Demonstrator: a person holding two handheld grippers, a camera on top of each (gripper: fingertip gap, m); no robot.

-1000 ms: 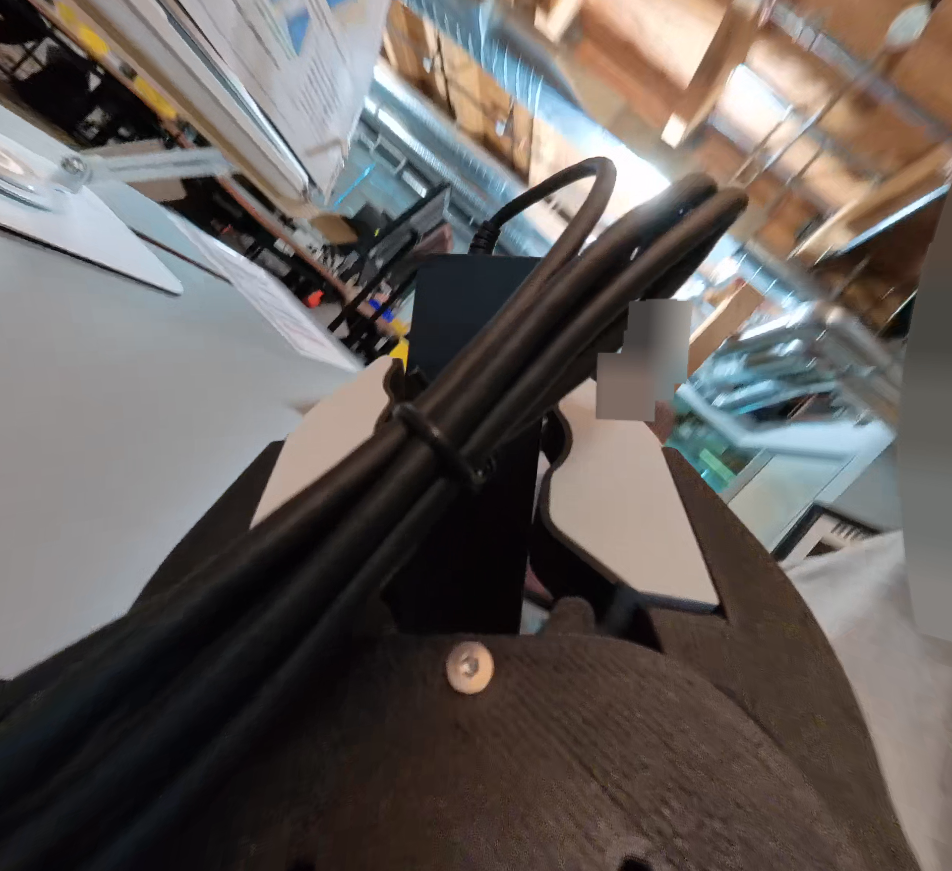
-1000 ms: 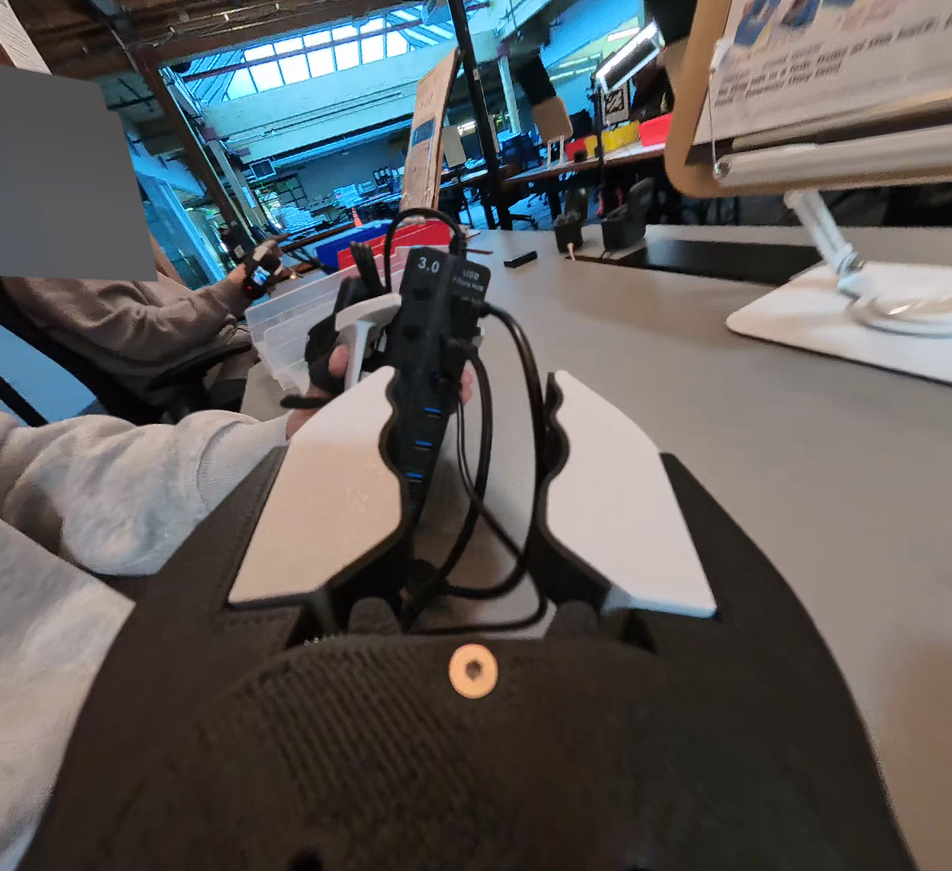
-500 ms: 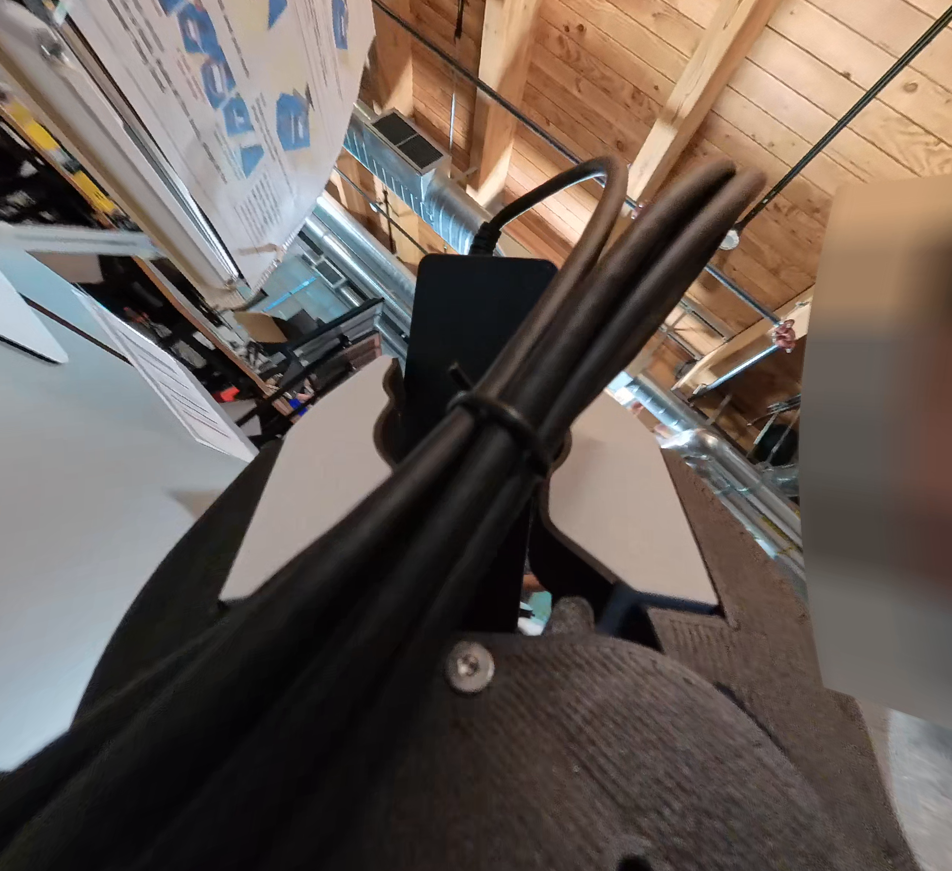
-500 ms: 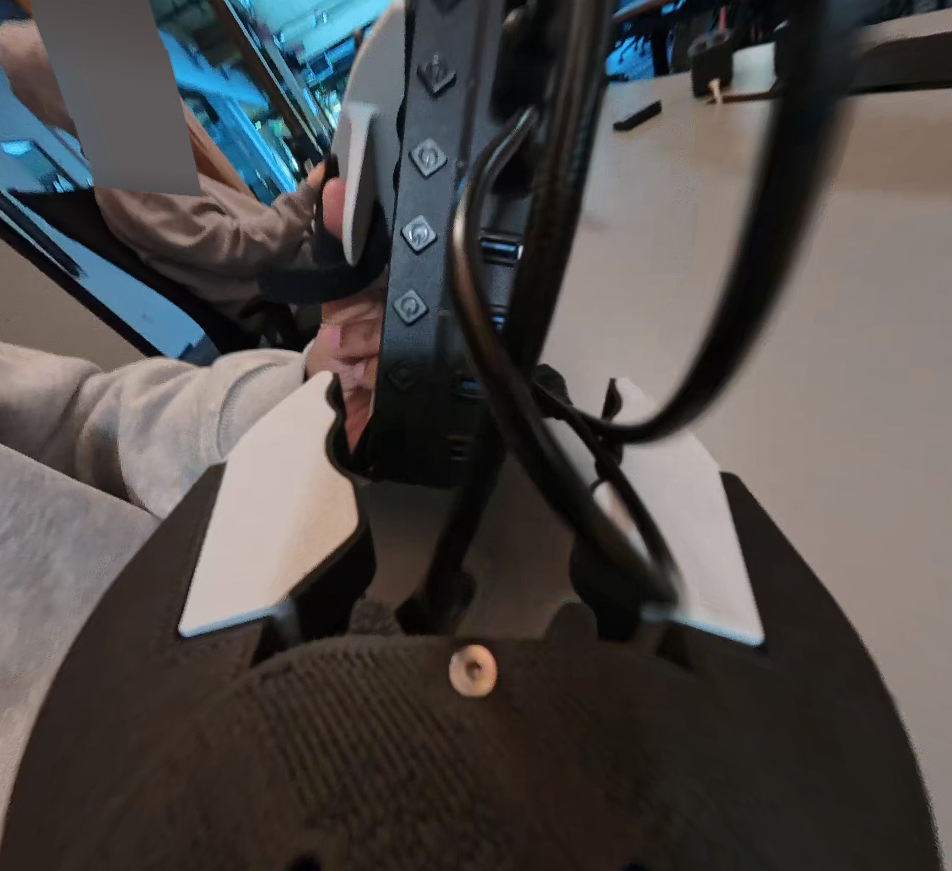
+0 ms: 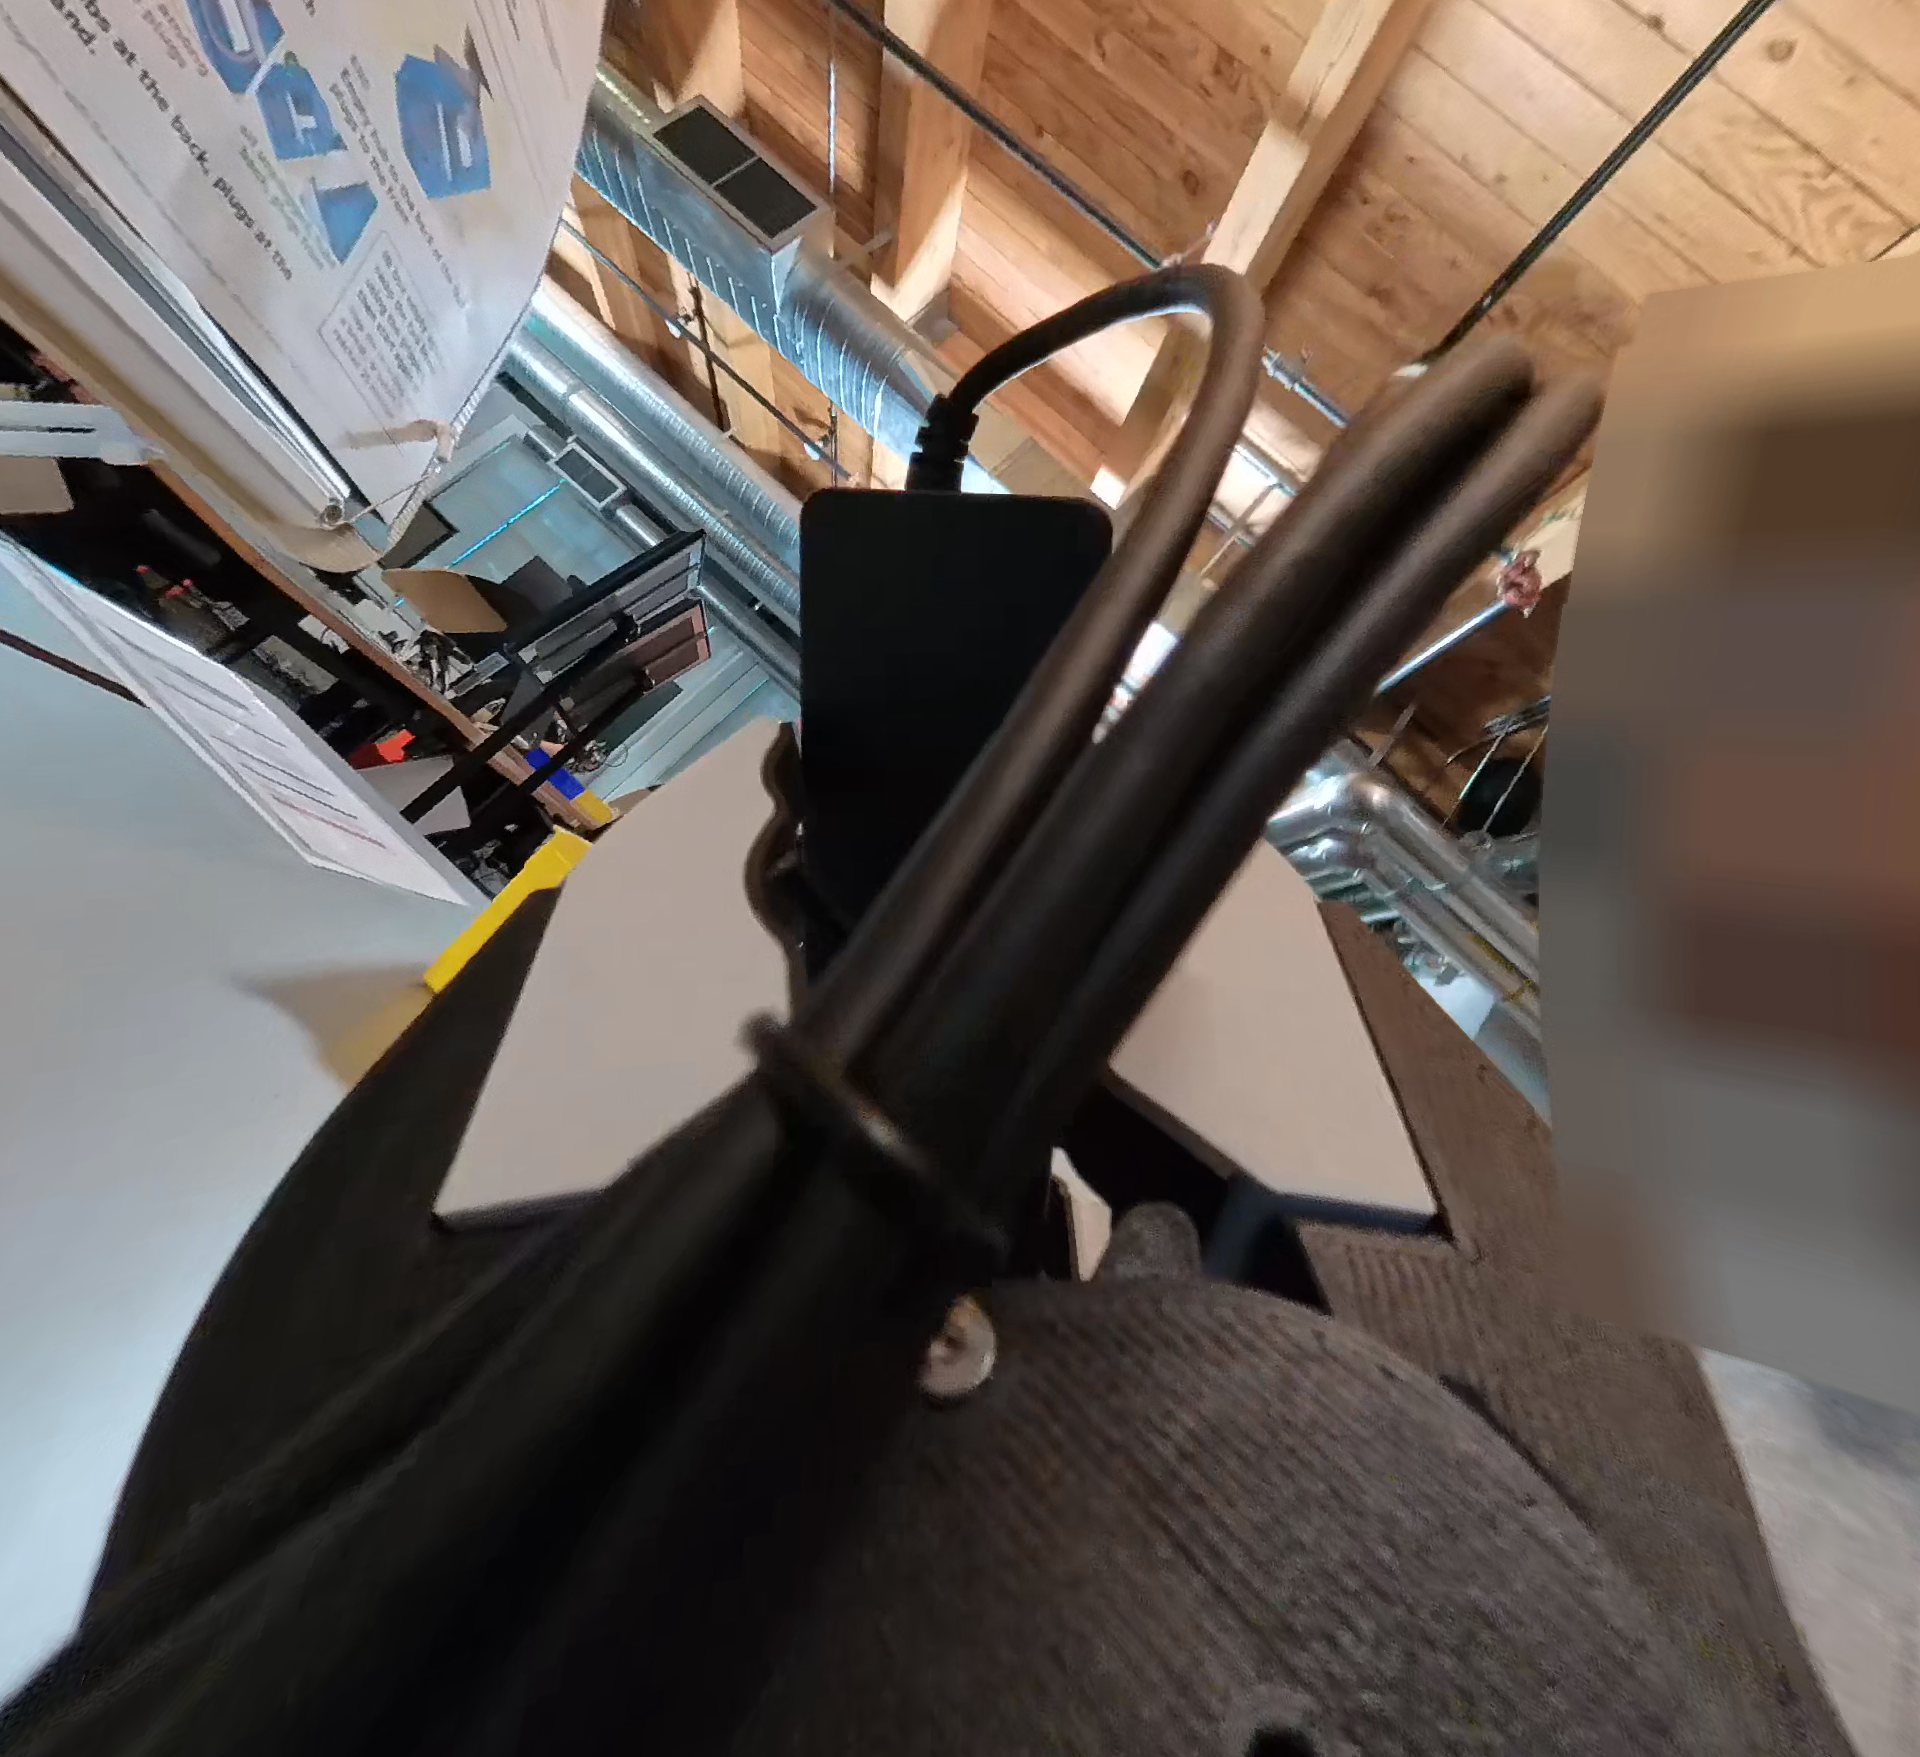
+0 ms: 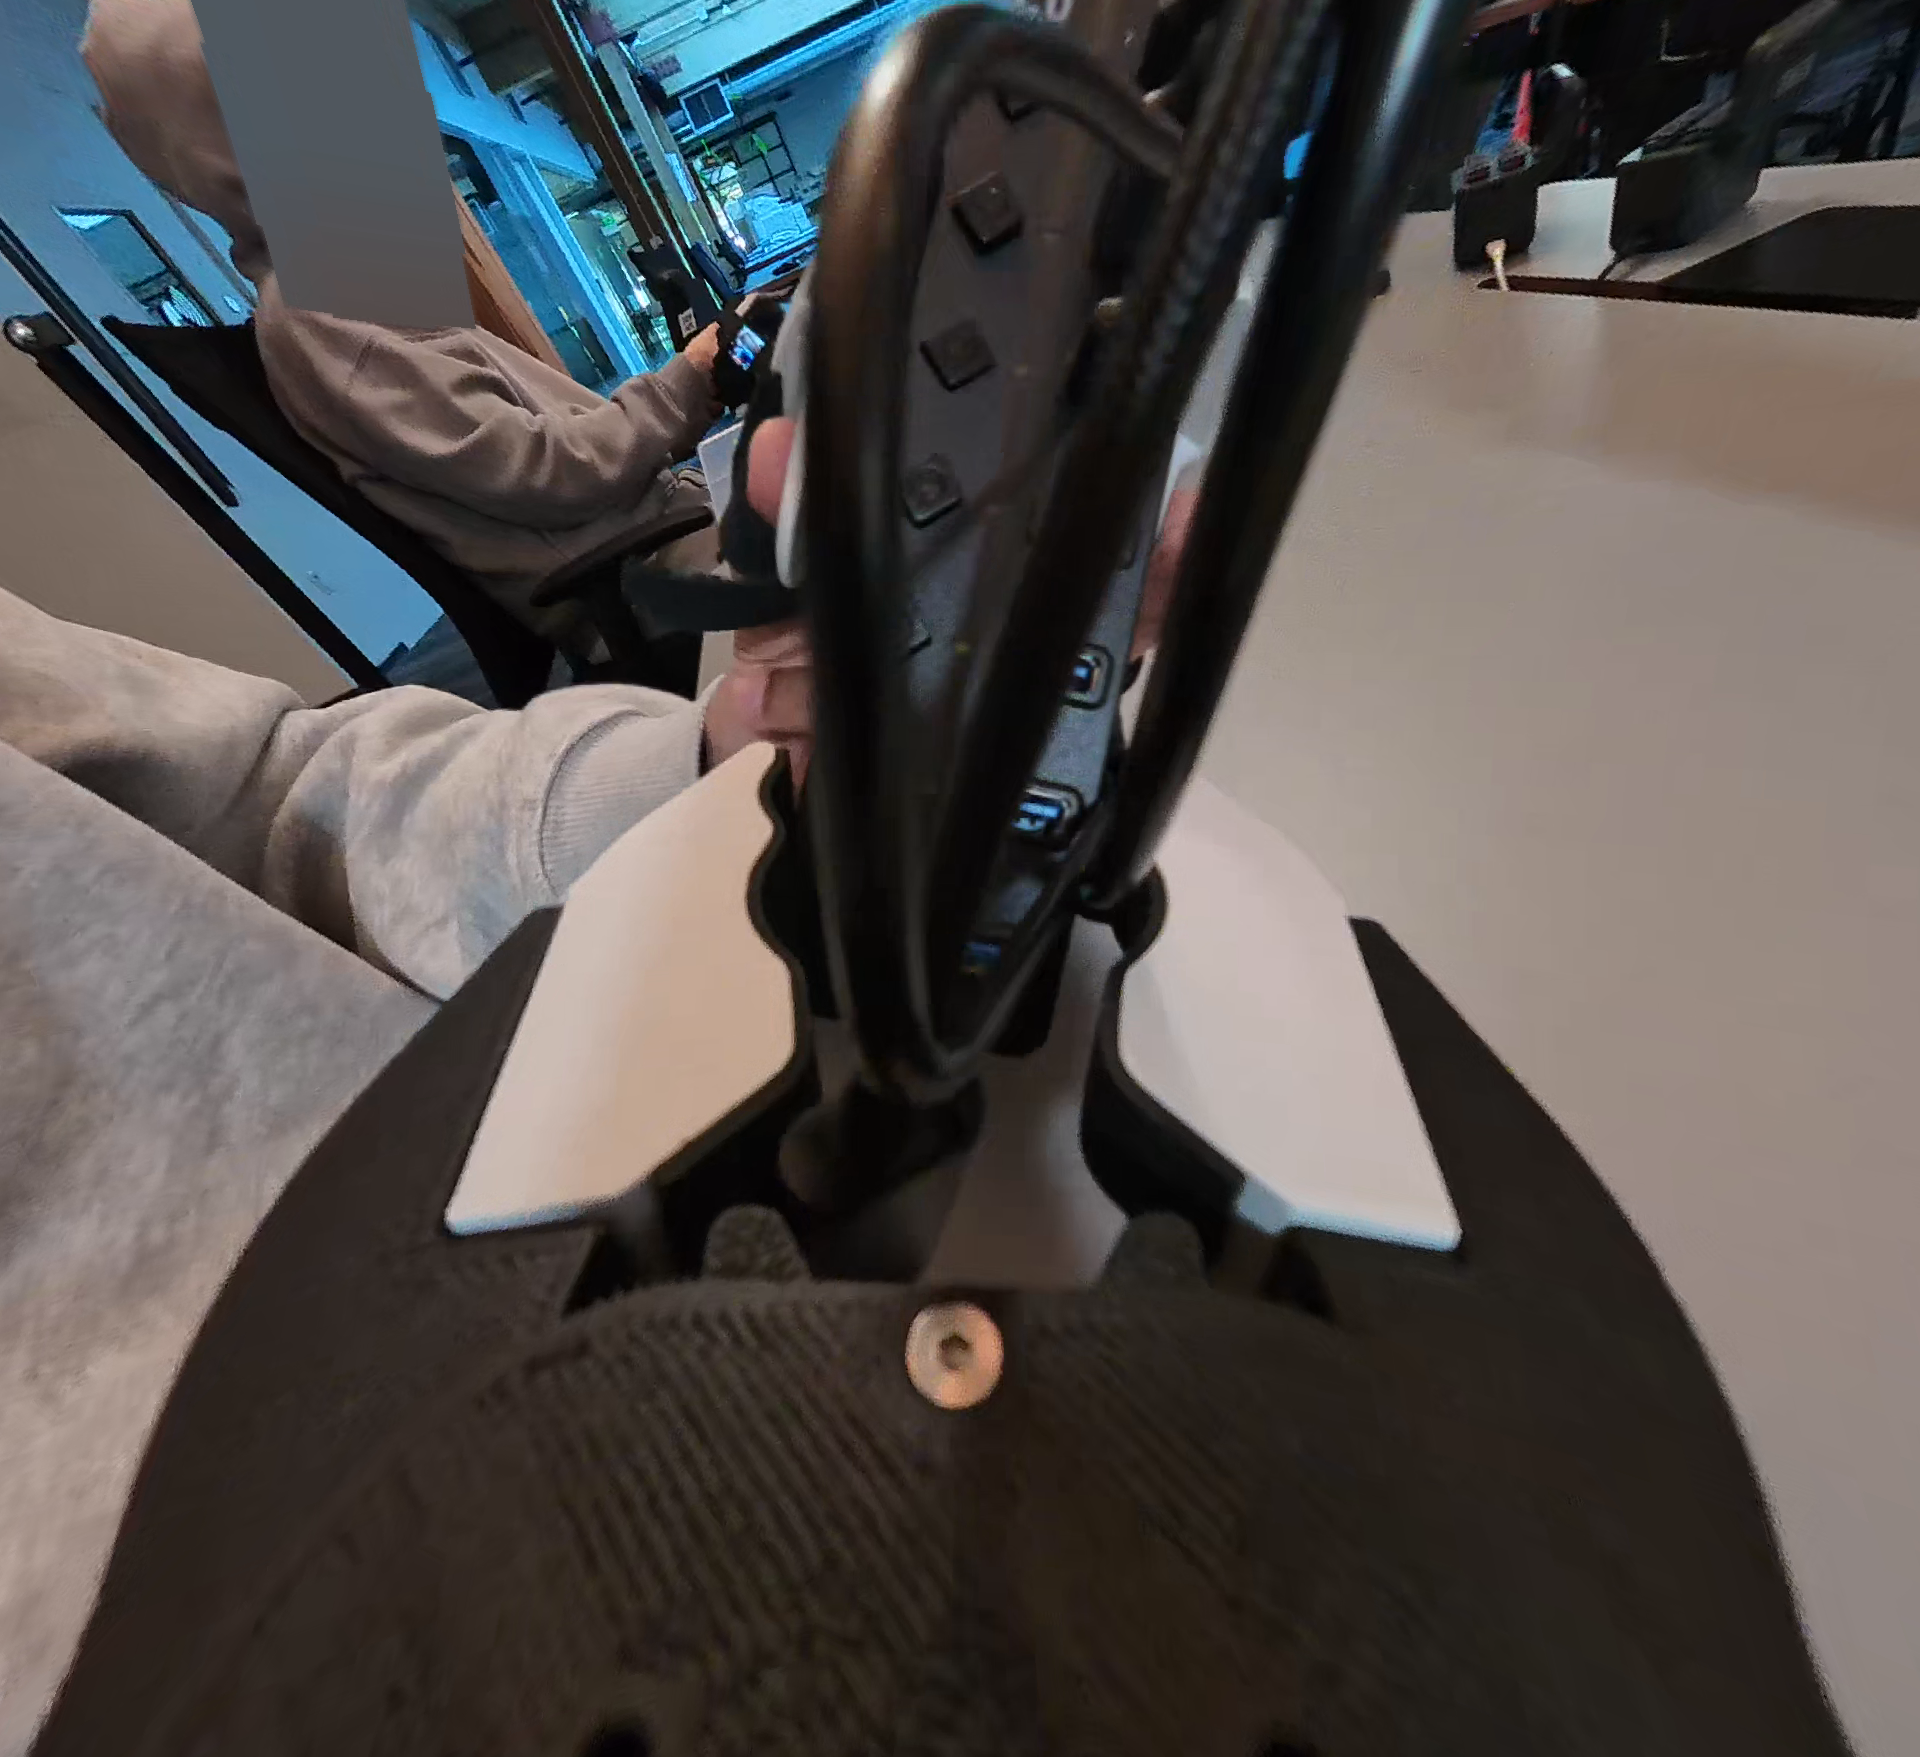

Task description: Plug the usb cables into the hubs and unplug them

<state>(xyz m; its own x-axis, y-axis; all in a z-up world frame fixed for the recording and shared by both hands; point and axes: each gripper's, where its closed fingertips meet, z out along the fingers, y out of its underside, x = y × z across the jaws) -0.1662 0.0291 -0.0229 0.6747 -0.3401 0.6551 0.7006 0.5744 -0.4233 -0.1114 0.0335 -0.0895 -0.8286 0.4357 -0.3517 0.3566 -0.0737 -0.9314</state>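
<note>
black hub (image 6: 997, 419), black cables (image 5: 1091, 834), white-padded claw (image 6: 951, 959)

The hub (image 6: 997, 481) fills the gap ahead of the right gripper (image 6: 951, 938), cables (image 6: 873, 564) looped over its face — no way through. Right of the hub, the table (image 6: 1558, 668) lies bare; left of it, a sleeve (image 6: 364, 824) blocks.
</note>
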